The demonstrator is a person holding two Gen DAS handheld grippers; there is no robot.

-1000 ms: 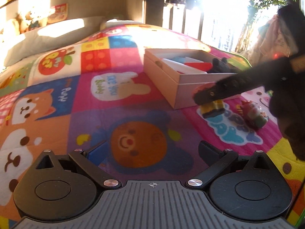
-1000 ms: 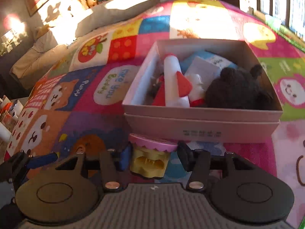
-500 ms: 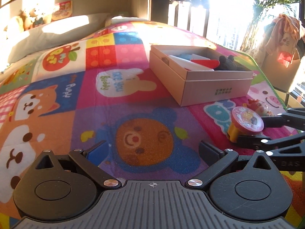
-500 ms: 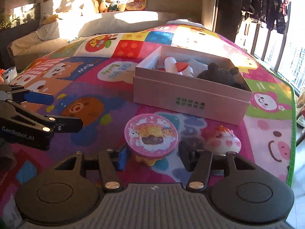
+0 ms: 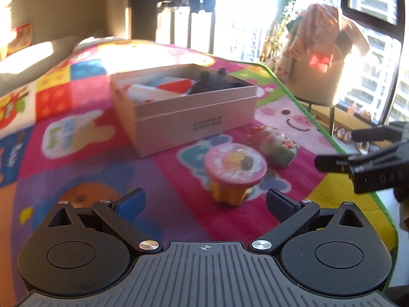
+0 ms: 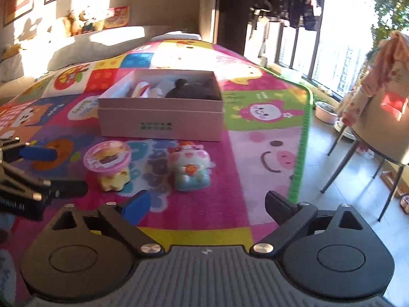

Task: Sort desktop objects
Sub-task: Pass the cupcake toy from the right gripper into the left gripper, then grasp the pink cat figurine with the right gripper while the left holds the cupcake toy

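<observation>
I am working over the cartoon play mat [image 6: 255,179], and I am taking the pink cardboard box [image 6: 161,125] as my landmark; it is already holding a dark plush toy [image 6: 194,89] and some white and red items. Just in front of the box, the pastel squishy animal toy [image 6: 190,167] is lying on the mat, its long axis running roughly away from the box toward me. Beside it, in front of the box's left half, the pink-lidded jelly cup [image 5: 235,174] is standing upright, apart from both tools. My right tool [image 6: 205,204] is opening wide with nothing between its fingers, and it is hanging back near the mat's front edge. My left tool [image 5: 205,200] is standing spread open and empty too. I am judging the cup as the left tool's pick: it is sitting just ahead of that tool, slightly right of centre. The squishy is lying ahead and left of the right tool.
</observation>
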